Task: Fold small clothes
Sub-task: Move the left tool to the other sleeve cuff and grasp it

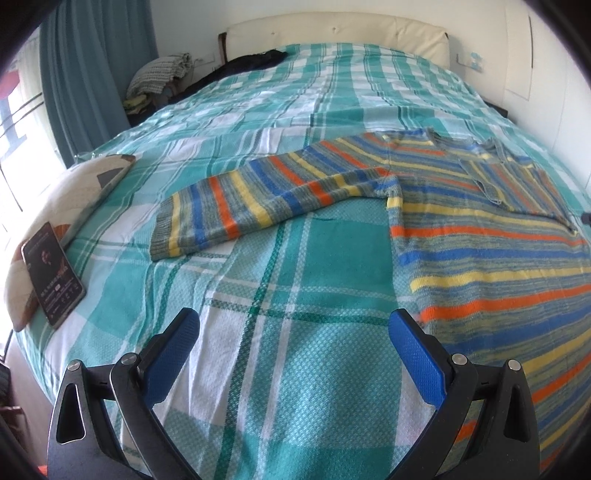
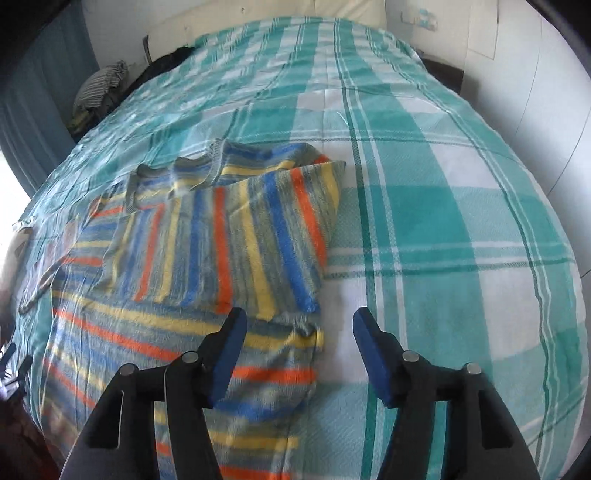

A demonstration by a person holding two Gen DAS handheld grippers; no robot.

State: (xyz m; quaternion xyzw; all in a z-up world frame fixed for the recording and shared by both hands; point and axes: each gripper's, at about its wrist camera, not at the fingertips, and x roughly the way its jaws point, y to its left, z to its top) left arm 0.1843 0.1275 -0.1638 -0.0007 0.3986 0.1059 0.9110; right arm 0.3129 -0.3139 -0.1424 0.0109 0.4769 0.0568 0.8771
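Note:
A striped knit sweater (image 1: 480,236) in blue, orange, yellow and grey lies flat on the bed. In the left wrist view its left sleeve (image 1: 258,199) stretches out to the left. In the right wrist view the sweater (image 2: 155,332) has its right sleeve (image 2: 240,236) folded over the body. My left gripper (image 1: 293,325) is open and empty above the bedspread, left of the sweater's body. My right gripper (image 2: 299,325) is open and empty, over the sweater's right edge below the folded sleeve.
The bed carries a teal and white plaid bedspread (image 1: 295,369). A pillow (image 1: 62,206) with a phone (image 1: 53,273) leaning on it lies at the bed's left edge. A dark garment (image 1: 251,62) and piled clothes (image 1: 159,74) sit near the headboard (image 1: 332,33).

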